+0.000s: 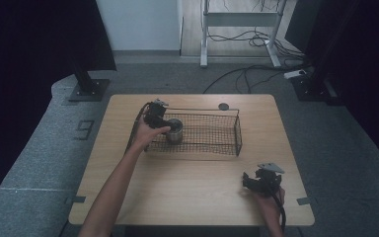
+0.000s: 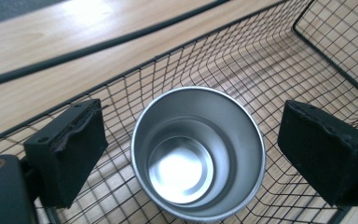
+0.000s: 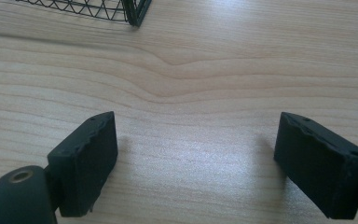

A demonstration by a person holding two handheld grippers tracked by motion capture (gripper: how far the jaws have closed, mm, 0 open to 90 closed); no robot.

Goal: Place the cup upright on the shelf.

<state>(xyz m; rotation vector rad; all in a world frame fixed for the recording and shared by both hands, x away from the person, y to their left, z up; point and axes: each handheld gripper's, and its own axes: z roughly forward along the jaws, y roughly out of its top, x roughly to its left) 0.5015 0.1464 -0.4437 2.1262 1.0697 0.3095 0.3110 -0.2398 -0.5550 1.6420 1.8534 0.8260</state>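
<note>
down at the near edge of the wooden table (image 1: pixel 187 182), the person's right hand holds the right gripper (image 1: pixel 262 181) low over bare wood, well apart from everything else. in the right gripper view its two black jaws stand wide apart with nothing but wood grain between them, and a corner of the wire basket (image 3: pixel 130 11) shows at the top edge.

further back, the left forearm reaches from the bottom edge up to the left end of the black wire basket (image 1: pixel 212 143), which sits across the middle of the table. the left gripper (image 1: pixel 159 120) hangs over that end, right at the metal cup (image 1: pixel 174 130).

the cup stands upright on the mesh floor inside the basket, at its left end, mouth up. in the left gripper view the metal cup (image 2: pixel 198 151) sits squarely between the two jaws, which are spread wide, one on each side of the rim with a gap showing on both sides, so neither pad touches it. its shiny inside is empty.

a small dark round disc (image 1: pixel 223 106) lies on the table just behind the basket.
</note>
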